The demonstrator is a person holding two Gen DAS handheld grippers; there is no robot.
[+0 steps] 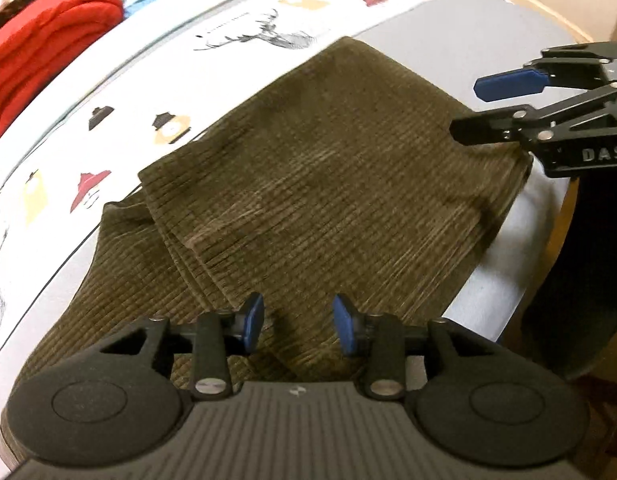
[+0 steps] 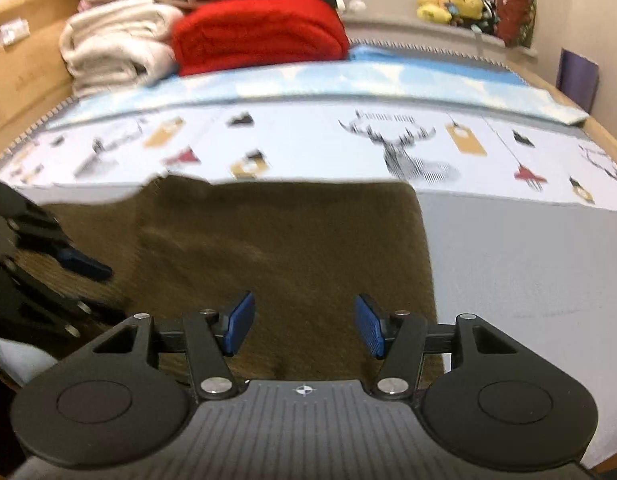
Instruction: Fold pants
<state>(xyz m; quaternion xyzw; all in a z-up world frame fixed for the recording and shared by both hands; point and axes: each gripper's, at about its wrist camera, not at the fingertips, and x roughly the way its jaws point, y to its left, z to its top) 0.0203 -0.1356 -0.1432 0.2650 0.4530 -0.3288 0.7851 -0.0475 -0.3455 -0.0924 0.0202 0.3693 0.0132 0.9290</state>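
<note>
Both hand-held grippers are seen with their blue pads apart and nothing between them. The left gripper (image 1: 298,322) is held low over the near part of the olive-green ribbed corduroy pants (image 1: 308,168), pointing steeply down at the cloth; the right gripper (image 2: 304,328) is held over the pants' right-hand part, and in the left wrist view it is seen reaching in from the right above the cloth's edge.

The pants lie on the pale grey part of the printed bedspread (image 2: 528,272), near the front edge of the bed. One layer has been laid over another, its edge running diagonally across the lower layer, so at least one fold is judged to be done. With empty jaws poised over the cloth, either a fresh grasp or a finished release could be meant; which cannot be told.

A folded red blanket (image 2: 260,32) and cream towels (image 2: 112,44) are stacked at the far side, probably kept clear of the working area.

Of writing, only the letters "DAS" can be read, on the right gripper's black body; small lettering above the printed stag on the bedspread is too blurred.
</note>
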